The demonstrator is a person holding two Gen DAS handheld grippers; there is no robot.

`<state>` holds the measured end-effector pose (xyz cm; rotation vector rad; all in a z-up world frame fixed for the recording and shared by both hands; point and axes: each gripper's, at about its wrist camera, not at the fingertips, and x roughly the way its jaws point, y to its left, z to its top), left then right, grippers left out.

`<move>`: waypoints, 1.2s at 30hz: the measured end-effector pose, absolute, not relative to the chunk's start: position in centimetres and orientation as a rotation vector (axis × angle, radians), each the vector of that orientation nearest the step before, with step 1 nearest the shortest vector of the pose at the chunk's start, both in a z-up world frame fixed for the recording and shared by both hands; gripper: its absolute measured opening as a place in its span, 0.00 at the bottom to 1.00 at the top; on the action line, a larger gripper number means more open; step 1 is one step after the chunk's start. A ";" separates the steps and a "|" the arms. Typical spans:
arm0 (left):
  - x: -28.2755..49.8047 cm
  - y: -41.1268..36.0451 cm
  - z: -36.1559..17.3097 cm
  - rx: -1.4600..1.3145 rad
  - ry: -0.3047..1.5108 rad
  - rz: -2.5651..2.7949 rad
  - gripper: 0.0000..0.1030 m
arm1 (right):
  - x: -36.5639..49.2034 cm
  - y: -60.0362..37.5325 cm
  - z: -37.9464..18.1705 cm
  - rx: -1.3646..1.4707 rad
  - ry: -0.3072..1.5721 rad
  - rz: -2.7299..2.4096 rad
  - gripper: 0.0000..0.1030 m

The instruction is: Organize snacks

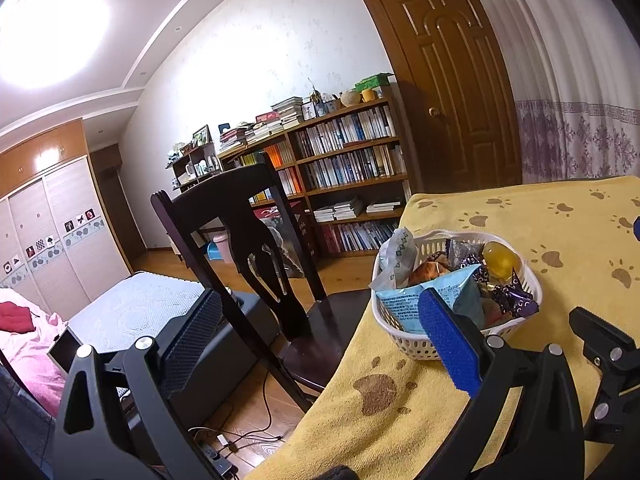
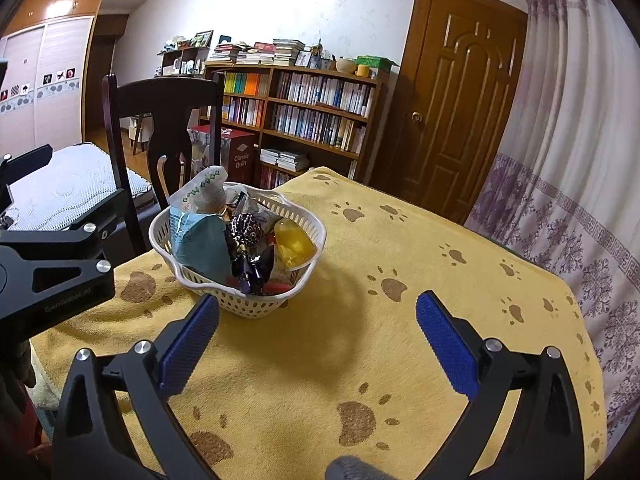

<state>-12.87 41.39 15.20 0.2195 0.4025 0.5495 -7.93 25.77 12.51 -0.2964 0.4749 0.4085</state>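
A white plastic basket (image 1: 408, 340) (image 2: 256, 304) full of snacks stands near the left edge of the table. It holds a light blue packet (image 1: 404, 300) (image 2: 200, 248), a white patterned packet (image 1: 396, 256) (image 2: 206, 192), purple wrapped candies (image 1: 512, 300) (image 2: 250, 228) and a yellow jelly cup (image 1: 500, 260) (image 2: 296, 244). My left gripper (image 1: 316, 332) is open, one finger off the table edge, the other in front of the basket. My right gripper (image 2: 316, 336) is open above the cloth, just right of and in front of the basket. Nothing is held.
A yellow paw-print cloth (image 2: 360, 360) covers the table. A dark wooden chair (image 1: 256, 264) (image 2: 160, 120) stands at the table's left side. Behind it are a bookshelf (image 2: 312, 112), a brown door (image 2: 456, 112) and a curtain (image 2: 568, 160). Cables lie on the floor (image 1: 240, 436).
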 end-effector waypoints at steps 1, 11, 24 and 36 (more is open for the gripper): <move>-12.9 41.3 15.2 0.223 0.401 0.547 0.97 | -7.9 25.8 12.5 -0.294 0.475 0.407 0.95; -13.0 40.8 15.2 0.244 0.394 0.551 0.97 | -7.9 25.9 12.6 -0.292 0.461 0.397 0.95; -12.6 41.4 15.0 0.248 0.403 0.558 0.97 | -7.4 26.5 11.9 -0.299 0.477 0.404 0.95; -12.5 41.5 14.8 0.247 0.406 0.559 0.97 | -6.8 26.5 11.4 -0.295 0.498 0.393 0.95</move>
